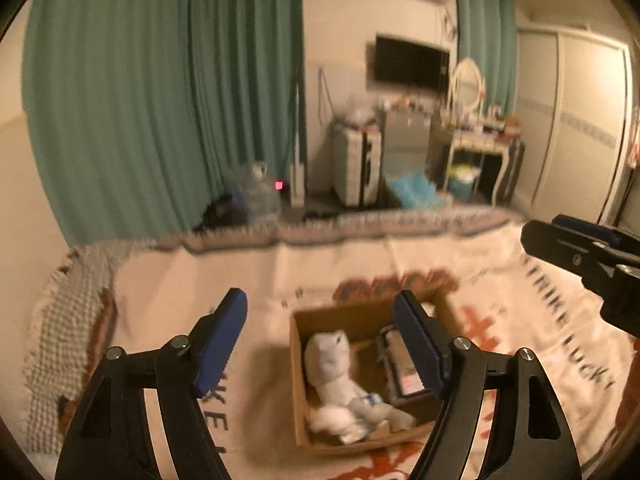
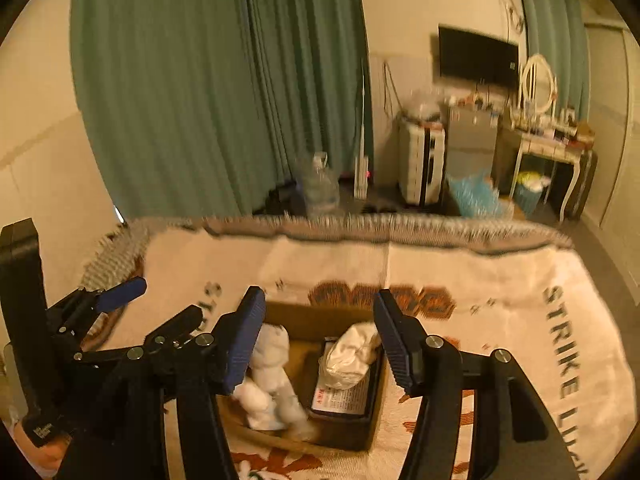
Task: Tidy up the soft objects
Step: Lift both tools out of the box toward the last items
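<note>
While both the left gripper [image 1: 320,344] and right gripper [image 2: 320,336] hang spread, the plush toy [image 1: 332,372] lies lengthwise, head away.

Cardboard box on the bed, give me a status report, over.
Left gripper and right gripper both open, empty, above the cardboard box. White plush toy and tissue pack lie inside. Nothing in the way.

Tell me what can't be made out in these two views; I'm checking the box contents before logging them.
- Cardboard box: near wall and floor hidden by the left gripper fingers, left view.
- White plush toy: face blurred, partly behind the right gripper finger, right view.
- Tissue pack: label print too small to read.
- Blanket: lettering cut off by the frame edge.
</note>
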